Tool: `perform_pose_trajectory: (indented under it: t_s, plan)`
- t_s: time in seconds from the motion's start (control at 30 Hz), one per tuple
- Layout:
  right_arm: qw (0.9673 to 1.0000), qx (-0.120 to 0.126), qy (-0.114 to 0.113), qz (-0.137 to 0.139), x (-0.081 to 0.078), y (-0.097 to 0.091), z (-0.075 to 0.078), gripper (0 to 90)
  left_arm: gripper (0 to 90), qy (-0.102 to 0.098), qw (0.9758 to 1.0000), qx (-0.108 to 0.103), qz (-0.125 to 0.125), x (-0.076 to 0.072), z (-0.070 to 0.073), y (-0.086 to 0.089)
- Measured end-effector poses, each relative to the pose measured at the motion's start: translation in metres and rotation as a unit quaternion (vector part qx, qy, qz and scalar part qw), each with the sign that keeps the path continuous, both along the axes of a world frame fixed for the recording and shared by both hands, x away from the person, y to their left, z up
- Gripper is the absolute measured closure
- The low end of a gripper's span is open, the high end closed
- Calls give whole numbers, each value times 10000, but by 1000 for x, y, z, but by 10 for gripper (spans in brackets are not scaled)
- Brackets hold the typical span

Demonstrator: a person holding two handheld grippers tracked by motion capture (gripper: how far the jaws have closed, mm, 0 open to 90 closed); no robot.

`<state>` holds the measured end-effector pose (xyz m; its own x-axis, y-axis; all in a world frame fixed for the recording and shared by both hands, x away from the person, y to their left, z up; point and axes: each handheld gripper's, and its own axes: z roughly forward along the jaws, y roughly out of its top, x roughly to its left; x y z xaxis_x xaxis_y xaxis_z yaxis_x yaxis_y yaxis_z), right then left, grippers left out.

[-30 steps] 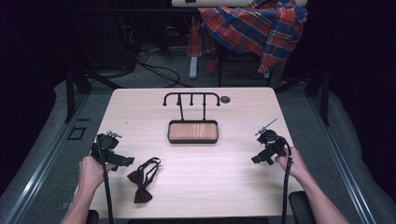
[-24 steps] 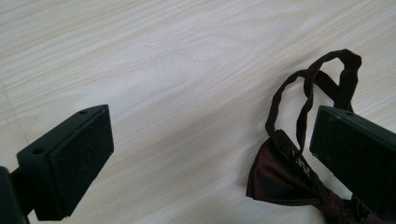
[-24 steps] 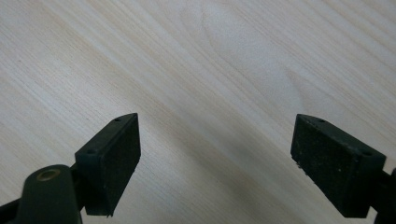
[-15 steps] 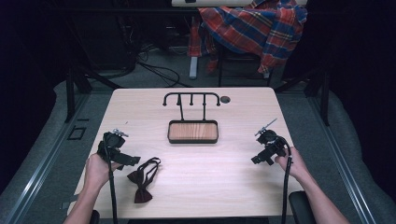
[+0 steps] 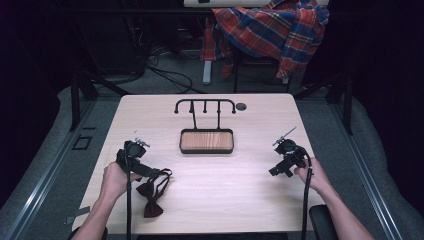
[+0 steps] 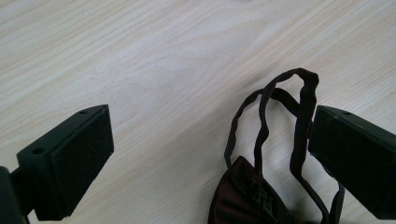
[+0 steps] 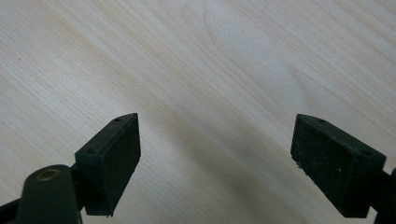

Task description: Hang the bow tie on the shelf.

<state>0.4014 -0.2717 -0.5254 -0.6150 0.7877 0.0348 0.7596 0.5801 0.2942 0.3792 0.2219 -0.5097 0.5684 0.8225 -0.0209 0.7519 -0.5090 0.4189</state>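
Reaching in from the near left edge of the table point(image 5: 240, 200), the left gripper point(image 5: 152, 173) had its jaws spread wide over the light wood, with the bow tie point(image 5: 151, 196) lying at its tip. Seen from the left gripper view, the gap between the two black pads was broad, and the dark strap point(image 6: 280, 121) of the bow tie looped up inside that gap, toward its right side. One run of the strap lay right against the inner face of the right-hand pad; whether it actually pressed on the pad could not be told. The left-hand pad stood well apart from the strap, with bare wood between them. The dark red fabric point(image 6: 247, 196) of the bow itself sat low in the gap, close to the base of the jaws. Nothing was clamped.

From the high view, the bow tie lay flat on the near left part of the table, its strap pointing toward the gripper and its bow nearer the table's front edge.

The right gripper point(image 5: 280, 170) was held low over the near right part of the table, well apart from the bow tie. Its jaws were likewise spread wide, with plain wood between the pads and nothing in them.

A small stand point(image 5: 206, 141) with a wooden base stood at the table's middle, between and beyond both grippers.
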Motion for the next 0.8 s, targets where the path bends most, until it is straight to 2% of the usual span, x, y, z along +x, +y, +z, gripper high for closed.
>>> perform_pose_trajectory:
  t_s: [0.07, 0.1, 0.2, 0.23, 0.3, 0.37, 0.8]
  plan:
    - [10000, -5, 11, 7, 0, 0, 0, 157, 28, 29, 10000, -10, -21, 0, -1, -1]
    - [9999, 56, -49, -85, -1, 1, -2, 157, 44, 74, 9999, 14, -77, 0, -2, -4]
    - [10000, 5, -11, -39, 0, 0, -1, 157, 99, 95, 9999, 35, -125, 1, -4, -7]
    - [9998, 135, -63, -126, -1, 1, -3, 157, 124, 95, 9998, 49, -139, 1, -4, -8]
    - [10000, -19, 44, 16, 1, 0, 0, 157, 183, 166, 9996, 88, -229, 3, -5, -13]
    - [10000, -28, 46, 13, 1, 0, 0, 157, 272, 213, 9993, 54, -316, 3, -7, -17]
    - [9999, -62, 99, 11, 1, 1, 0, 157, 584, 436, 9958, 393, -708, 5, -17, -35]
